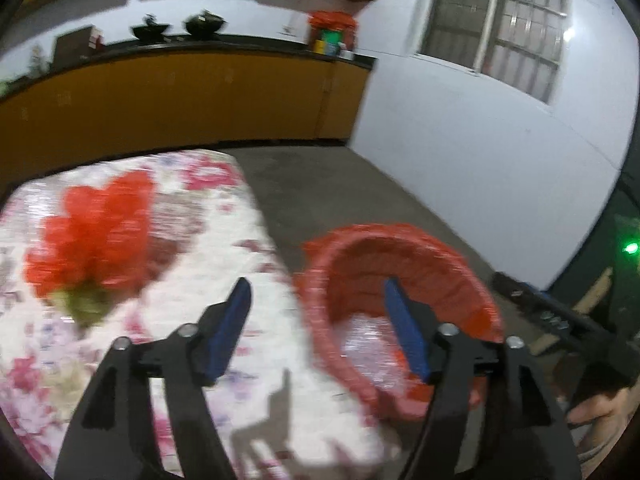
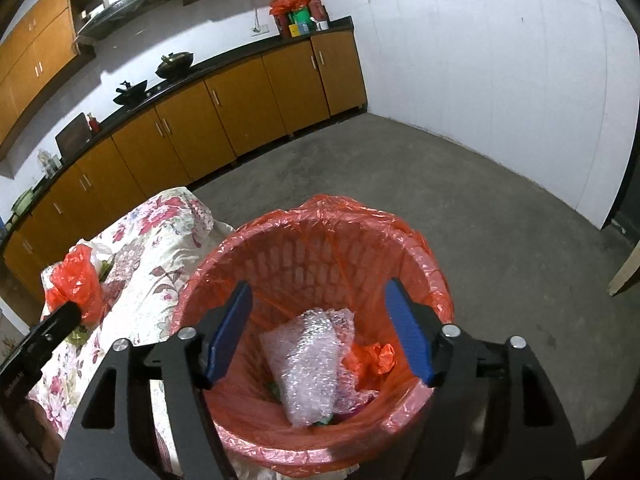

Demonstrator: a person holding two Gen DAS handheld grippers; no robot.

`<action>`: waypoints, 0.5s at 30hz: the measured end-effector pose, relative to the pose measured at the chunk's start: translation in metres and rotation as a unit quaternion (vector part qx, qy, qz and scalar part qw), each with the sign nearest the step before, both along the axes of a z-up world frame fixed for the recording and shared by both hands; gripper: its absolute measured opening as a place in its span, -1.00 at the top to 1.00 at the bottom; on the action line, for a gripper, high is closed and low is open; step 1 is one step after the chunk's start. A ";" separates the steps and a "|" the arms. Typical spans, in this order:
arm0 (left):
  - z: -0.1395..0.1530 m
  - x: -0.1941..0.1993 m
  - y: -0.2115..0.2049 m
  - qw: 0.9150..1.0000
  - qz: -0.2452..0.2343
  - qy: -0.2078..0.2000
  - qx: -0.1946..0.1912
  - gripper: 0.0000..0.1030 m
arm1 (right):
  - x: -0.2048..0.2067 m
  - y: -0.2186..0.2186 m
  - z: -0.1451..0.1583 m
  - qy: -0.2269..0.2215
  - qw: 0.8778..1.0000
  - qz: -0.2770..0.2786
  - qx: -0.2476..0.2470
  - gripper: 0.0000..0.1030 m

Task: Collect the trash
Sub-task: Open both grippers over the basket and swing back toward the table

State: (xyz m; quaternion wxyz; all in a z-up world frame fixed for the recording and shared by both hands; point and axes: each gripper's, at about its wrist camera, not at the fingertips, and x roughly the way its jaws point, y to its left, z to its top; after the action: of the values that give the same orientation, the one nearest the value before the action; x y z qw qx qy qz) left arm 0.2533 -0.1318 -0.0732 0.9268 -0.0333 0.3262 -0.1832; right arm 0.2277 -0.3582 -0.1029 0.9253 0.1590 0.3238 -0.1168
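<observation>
Both tools have their blue pads spread wide with nothing pinched; the right gripper (image 2: 318,308) hangs right over the red-lined bin (image 2: 436,276), which sits on the concrete floor (image 2: 460,184) just beside the floral-covered table (image 2: 152,240); inside the bin there's a wad of bubble wrap (image 2: 308,364) plus a crumpled orange scrap (image 2: 378,356). The left gripper (image 1: 318,304) is over the table's edge next to the bin; a red plastic bag (image 1: 94,236) lies on the cloth, pretty blurry from the left camera, apart from the pads.
</observation>
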 end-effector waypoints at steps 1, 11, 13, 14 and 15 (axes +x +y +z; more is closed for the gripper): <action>0.000 -0.002 0.007 1.000 0.010 -0.005 0.009 -0.44 | 0.000 0.002 0.001 0.000 1.000 0.002 -0.004 -0.43; -0.003 -0.013 0.098 0.988 0.121 -0.040 0.082 -0.68 | 0.021 0.063 0.011 -0.009 0.997 0.064 -0.039 -0.49; -0.002 -0.015 0.115 0.986 0.140 -0.043 0.086 -0.71 | 0.029 0.083 0.011 -0.010 0.995 0.086 -0.041 -0.49; -0.002 -0.016 0.128 0.983 0.153 -0.046 0.088 -0.72 | 0.031 0.091 0.012 -0.010 0.995 0.094 -0.043 -0.50; -0.002 -0.017 0.136 0.981 0.163 -0.047 0.090 -0.72 | 0.035 0.102 0.012 -0.010 0.993 0.104 -0.047 -0.52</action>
State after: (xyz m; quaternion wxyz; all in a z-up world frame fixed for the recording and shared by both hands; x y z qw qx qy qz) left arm 0.2358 0.0040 -0.0750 0.9577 0.0067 0.2878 -0.0011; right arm 0.2630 -0.2559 -0.0904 0.9421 0.0815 0.3236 -0.0332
